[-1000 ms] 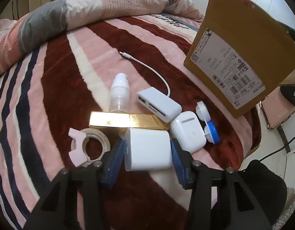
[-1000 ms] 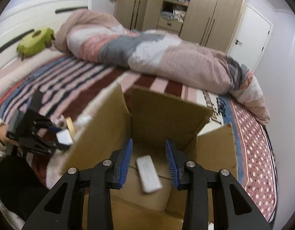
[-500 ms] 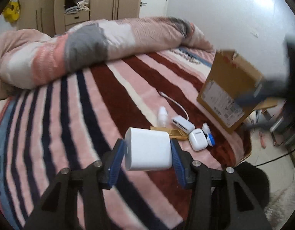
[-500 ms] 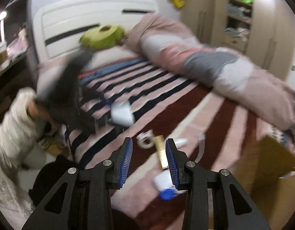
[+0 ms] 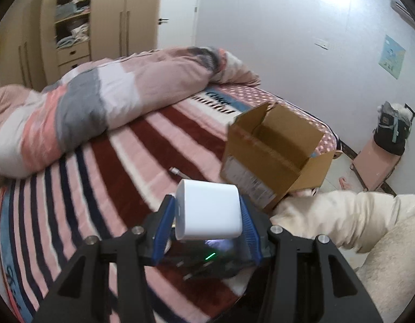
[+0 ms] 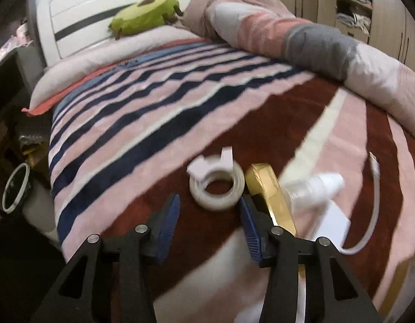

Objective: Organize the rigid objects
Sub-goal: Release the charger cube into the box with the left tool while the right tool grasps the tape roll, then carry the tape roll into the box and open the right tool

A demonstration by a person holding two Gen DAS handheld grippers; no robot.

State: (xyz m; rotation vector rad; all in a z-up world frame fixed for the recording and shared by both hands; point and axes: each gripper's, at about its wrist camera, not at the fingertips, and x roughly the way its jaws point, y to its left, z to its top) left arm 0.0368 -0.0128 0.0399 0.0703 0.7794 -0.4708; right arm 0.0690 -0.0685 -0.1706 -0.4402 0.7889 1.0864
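My left gripper (image 5: 207,214) is shut on a white rounded charger block (image 5: 208,210) and holds it high above the bed, left of and short of the open cardboard box (image 5: 275,156). My right gripper (image 6: 210,218) is open and empty, low over the striped blanket. Just beyond its fingertips lies a white tape roll with a pink dispenser tab (image 6: 217,184). A gold bar-shaped box (image 6: 272,191), a small clear bottle (image 6: 315,188) and a white hub with cable (image 6: 339,218) lie to its right.
A rolled pink-and-grey duvet (image 5: 99,110) lies across the far side of the bed. The person's cream sleeve (image 5: 342,220) is at the right below the box. A green plush (image 6: 145,13) sits by the headboard. A pink chair with a bag (image 5: 380,158) stands by the wall.
My left gripper has lifted the charger block away from the pile and swung toward the box. My right gripper has left the box, swung to the pile, and come down near the tape roll.
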